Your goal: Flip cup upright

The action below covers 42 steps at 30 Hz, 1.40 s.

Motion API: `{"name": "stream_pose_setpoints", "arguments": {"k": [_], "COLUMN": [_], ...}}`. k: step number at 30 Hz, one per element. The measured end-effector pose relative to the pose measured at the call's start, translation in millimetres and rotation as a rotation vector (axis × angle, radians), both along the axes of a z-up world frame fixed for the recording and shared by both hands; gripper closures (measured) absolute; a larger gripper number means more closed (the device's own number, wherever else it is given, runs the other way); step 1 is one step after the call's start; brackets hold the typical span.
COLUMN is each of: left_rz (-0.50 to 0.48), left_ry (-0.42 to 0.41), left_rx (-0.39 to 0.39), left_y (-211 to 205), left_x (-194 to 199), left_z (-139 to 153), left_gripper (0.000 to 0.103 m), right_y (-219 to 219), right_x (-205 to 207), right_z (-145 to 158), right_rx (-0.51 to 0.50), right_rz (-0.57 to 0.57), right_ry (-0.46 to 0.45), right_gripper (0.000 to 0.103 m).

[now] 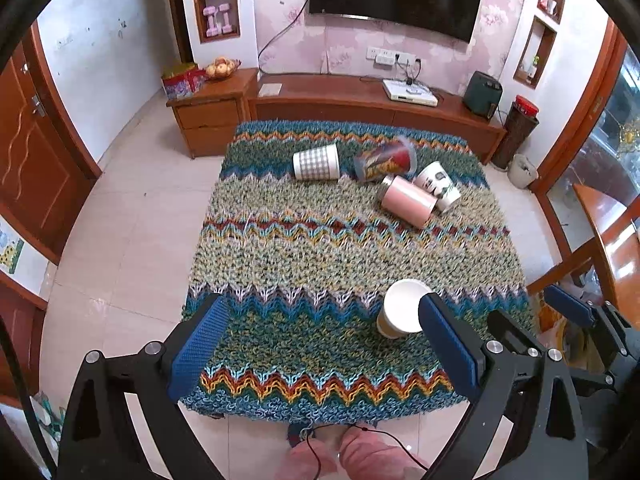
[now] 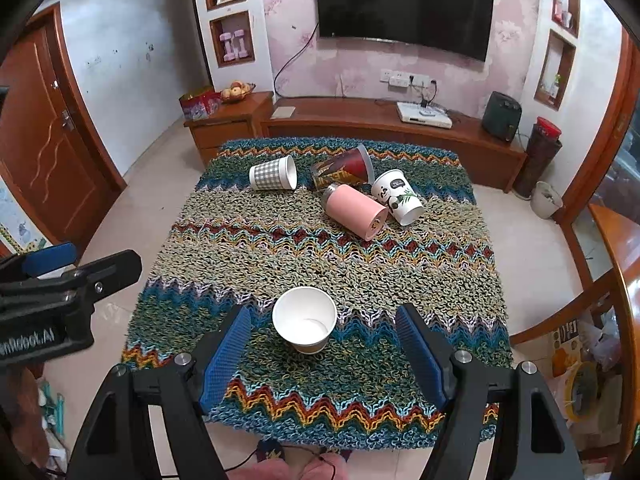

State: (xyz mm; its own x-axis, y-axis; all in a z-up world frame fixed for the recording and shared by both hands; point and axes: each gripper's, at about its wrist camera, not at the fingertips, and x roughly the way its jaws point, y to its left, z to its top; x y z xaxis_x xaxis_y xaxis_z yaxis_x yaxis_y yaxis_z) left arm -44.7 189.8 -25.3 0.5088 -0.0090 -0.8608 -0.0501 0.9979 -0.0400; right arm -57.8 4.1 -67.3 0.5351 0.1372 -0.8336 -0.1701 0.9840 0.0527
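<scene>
A white paper cup [image 2: 305, 319] with a tan base stands upright near the table's front, between the open fingers of my right gripper [image 2: 324, 354] without touching them. It also shows in the left wrist view [image 1: 402, 309], just beyond my left gripper's right finger. My left gripper [image 1: 322, 346] is open and empty over the front left of the table. Several cups lie on their sides at the back: a checked cup [image 2: 274, 173], a red patterned cup [image 2: 344, 169], a pink cup [image 2: 354, 210] and a panda cup [image 2: 397, 197].
The table is covered by a knitted zigzag cloth [image 2: 320, 256]. A wooden TV cabinet [image 2: 392, 128] stands behind it under a wall TV. A wooden door [image 2: 44, 148] is at the left and a wooden table edge [image 2: 624, 264] at the right.
</scene>
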Motion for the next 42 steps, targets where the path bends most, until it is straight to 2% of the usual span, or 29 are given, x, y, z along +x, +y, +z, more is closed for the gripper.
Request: {"name": "stream_pose_setpoints", "arguments": {"k": [8,18,20,42], "left_rz": [0.004,0.015,0.016,0.038], "left_ry": [-0.026,-0.06,-0.065,-0.059], "left_rx": [-0.016,0.021,0.027,0.042], "left_y": [-10,-21,-24,-30], "left_x": [3,8,10,19], "left_z": [22,39,41,39], "left_gripper": [0.006,0.006,0.006,0.006], "right_y": [-5,-21,-22,-30], "right_x": [7,19,18,26], "right_z": [25,52,57,62], "right_rx": [-0.036,-0.012,-0.033,-0.038], "right_rz": [-0.004,-0.052,-0.062,-0.1], "right_ry": [-0.006,-0.019,-0.041,-0.068], "right_gripper": [0.027,0.027,0.027,0.027]}}
